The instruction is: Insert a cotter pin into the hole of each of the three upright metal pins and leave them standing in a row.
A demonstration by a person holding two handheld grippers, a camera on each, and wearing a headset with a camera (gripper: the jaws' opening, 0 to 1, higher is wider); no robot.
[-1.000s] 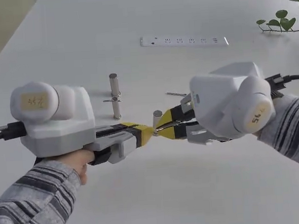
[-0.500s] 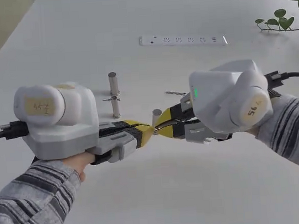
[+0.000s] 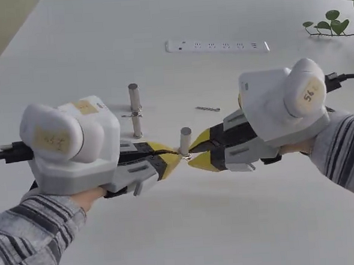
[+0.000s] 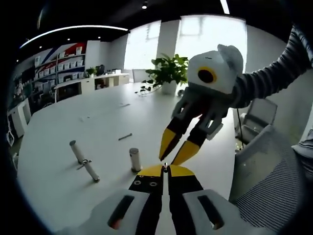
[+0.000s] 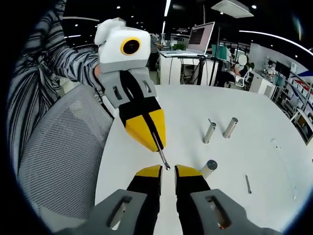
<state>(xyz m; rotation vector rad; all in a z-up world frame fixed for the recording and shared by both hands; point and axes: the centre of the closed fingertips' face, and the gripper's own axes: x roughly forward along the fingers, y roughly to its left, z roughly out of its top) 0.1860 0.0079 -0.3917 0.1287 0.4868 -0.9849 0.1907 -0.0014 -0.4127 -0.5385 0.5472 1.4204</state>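
Note:
My left gripper (image 3: 176,158) is shut on a thin cotter pin (image 5: 160,149), whose tip pokes out between its yellow jaws (image 4: 165,169). Facing it, my right gripper (image 3: 191,155) is open, and the pin's free end lies between its fingertips (image 5: 167,171). Just behind the two grippers stands one upright metal pin (image 3: 185,138), also seen in the gripper views (image 4: 135,159) (image 5: 209,168). Two more metal pins (image 3: 134,96) (image 3: 137,126) stand farther left; a cotter pin (image 3: 133,115) sits at the top of the nearer one. A loose cotter pin (image 3: 207,109) lies on the table.
A white power strip (image 3: 217,46) lies at the back of the white table (image 3: 189,228). Plant leaves (image 3: 337,24) reach in at the back right. A mesh office chair (image 5: 63,147) stands beside the table's edge.
My right gripper has rolled and drawn slightly to the right, with its jaws now spread. The left gripper has tilted and still holds the cotter pin at the same spot.

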